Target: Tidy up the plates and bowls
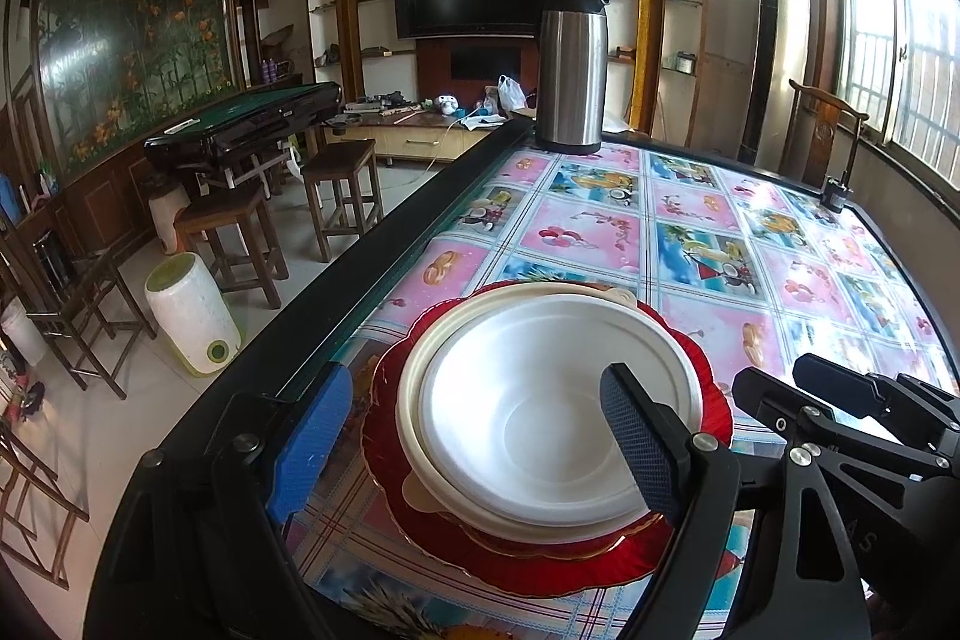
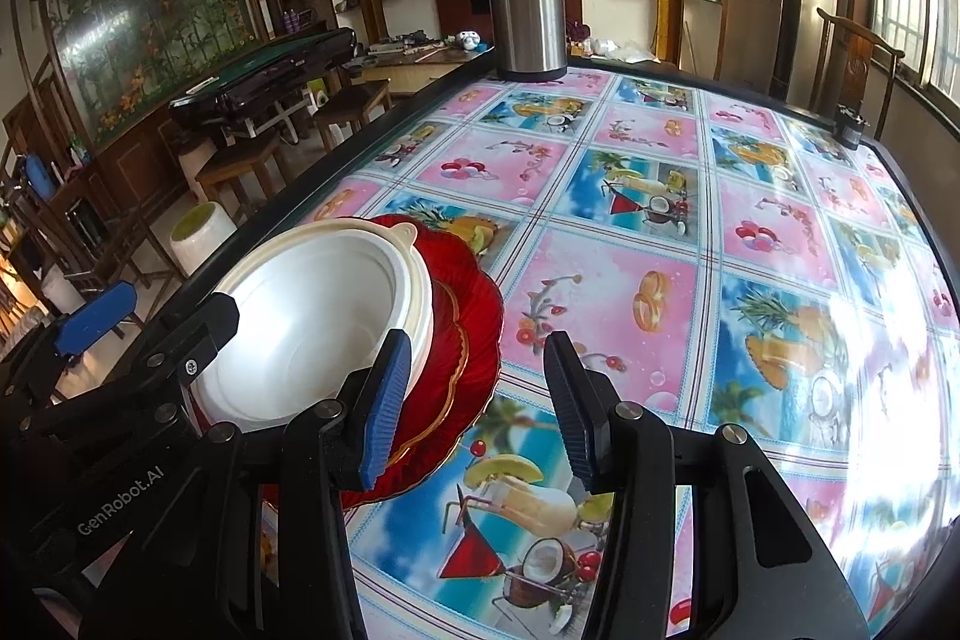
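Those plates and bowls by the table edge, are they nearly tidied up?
Mostly, it seems. The white bowls already sit nested on the red plates, one stack. Nothing is in hand: the left hand-held gripper stands open around the stack, the right hand-held gripper open beside it. No other dishes show on the table.

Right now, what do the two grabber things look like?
Both are black, two-fingered tools with silver bolt heads at their joints. The left gripper has blue pads with a fine bumpy texture. The right gripper has blue pads with ridges. White letters on the left one's body read GenRobot.AI. No hands, sleeves or cables show.
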`<state>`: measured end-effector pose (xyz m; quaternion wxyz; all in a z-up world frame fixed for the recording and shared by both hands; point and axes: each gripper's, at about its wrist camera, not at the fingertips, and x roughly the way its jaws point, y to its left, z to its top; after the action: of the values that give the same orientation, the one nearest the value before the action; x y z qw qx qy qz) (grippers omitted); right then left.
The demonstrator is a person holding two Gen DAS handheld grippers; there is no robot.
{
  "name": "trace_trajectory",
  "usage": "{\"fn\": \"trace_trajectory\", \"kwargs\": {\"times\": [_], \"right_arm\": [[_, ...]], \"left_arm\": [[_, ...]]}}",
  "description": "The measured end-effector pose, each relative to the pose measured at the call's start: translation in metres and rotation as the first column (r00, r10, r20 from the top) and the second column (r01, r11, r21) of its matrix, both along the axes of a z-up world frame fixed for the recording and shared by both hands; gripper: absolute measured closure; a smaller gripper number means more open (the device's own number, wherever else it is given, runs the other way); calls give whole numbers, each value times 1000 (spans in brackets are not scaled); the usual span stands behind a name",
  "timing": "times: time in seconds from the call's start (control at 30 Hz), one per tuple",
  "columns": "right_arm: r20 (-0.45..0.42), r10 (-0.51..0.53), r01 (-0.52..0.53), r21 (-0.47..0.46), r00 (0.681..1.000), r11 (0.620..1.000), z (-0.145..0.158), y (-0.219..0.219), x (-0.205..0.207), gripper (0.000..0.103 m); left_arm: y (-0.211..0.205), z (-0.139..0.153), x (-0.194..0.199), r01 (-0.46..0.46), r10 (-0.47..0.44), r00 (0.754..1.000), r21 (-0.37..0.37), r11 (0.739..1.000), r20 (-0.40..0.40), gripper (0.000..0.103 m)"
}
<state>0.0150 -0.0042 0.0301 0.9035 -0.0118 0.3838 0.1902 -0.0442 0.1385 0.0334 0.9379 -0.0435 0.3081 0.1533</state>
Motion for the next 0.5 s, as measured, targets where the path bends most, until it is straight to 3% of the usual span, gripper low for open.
{"fn": "trace_trajectory", "kwargs": {"times": [0.5], "right_arm": [[3, 4, -4, -3, 1000, 1000, 0, 0, 0, 56]], "left_arm": [[-2, 1, 0, 7, -7, 1000, 4, 1000, 3, 18]]}}
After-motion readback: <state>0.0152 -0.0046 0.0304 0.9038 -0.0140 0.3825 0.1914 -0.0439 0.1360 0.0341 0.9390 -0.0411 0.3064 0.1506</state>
